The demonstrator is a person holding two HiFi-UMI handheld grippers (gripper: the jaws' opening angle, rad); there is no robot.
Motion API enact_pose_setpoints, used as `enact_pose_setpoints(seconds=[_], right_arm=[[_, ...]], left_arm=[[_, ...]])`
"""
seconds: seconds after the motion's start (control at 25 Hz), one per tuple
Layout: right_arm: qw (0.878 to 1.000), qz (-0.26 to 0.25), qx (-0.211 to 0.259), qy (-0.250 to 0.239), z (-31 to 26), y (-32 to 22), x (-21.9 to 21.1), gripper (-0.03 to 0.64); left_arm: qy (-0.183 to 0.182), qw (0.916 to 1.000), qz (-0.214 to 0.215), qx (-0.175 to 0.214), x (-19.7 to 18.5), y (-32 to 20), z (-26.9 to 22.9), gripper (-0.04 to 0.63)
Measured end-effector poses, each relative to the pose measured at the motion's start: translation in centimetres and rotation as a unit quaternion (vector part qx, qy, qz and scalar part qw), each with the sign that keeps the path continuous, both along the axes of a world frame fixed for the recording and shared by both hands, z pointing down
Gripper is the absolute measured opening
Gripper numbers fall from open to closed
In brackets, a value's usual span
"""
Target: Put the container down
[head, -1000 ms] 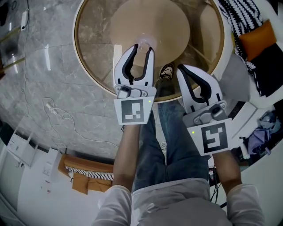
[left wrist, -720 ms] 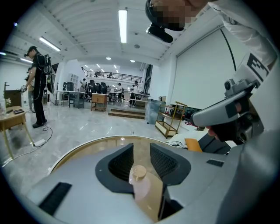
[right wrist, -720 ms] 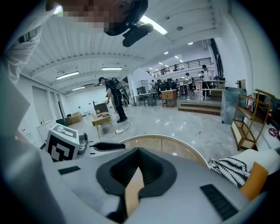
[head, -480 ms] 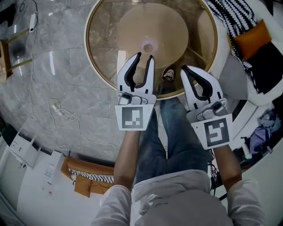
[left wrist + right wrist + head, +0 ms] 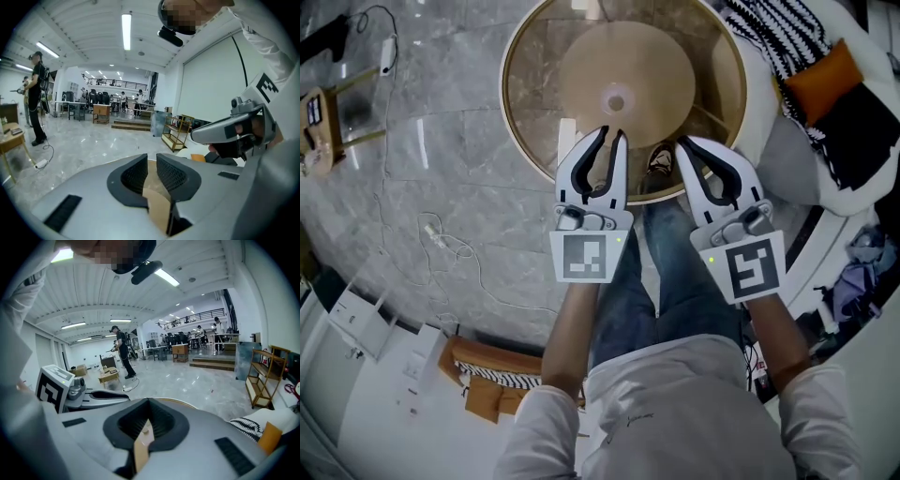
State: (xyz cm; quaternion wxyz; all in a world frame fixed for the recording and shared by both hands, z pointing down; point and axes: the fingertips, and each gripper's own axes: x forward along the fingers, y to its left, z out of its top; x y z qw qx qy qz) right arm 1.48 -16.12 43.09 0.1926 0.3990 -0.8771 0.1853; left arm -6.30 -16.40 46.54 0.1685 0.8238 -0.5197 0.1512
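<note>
Head view: two grippers, left gripper point(image 5: 611, 134) and right gripper point(image 5: 686, 142), above one round glass table point(image 5: 530, 94). One small clear container point(image 5: 615, 98) stands at its centre, touched by neither. Left gripper view: jaws narrowly apart, just closing, nothing between; one standing person point(image 5: 36, 93) beyond. Right gripper view: jaws together.

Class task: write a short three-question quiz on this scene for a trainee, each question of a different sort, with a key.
1. True or false: the left gripper grips something.
2. The top of the table is: A square, B round, C triangular.
3. Fill in: the right gripper has its jaws ____.
Key: 1 false: its jaws have just been closing, but they stand slightly apart with nothing between them. 2 B. 3 shut, with nothing held.
</note>
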Motion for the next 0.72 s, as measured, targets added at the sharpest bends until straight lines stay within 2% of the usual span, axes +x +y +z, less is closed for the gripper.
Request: enact_pose_setpoints(seconds=[0.12,0.72], right_arm=[[1.000,0.004,0.005,-0.006,-1.8,0.2,-0.1,0.014],[0.999,0.006,0.027,-0.017,-9.2,3.2,-0.1,0.012]], left_arm=[[-0.017,0.9998,0.006,0.007,-0.1,0.2,-2.3,0.068],[0.027,0.9993,-0.011,0.022,-0.1,3.4,-11.9,0.037]])
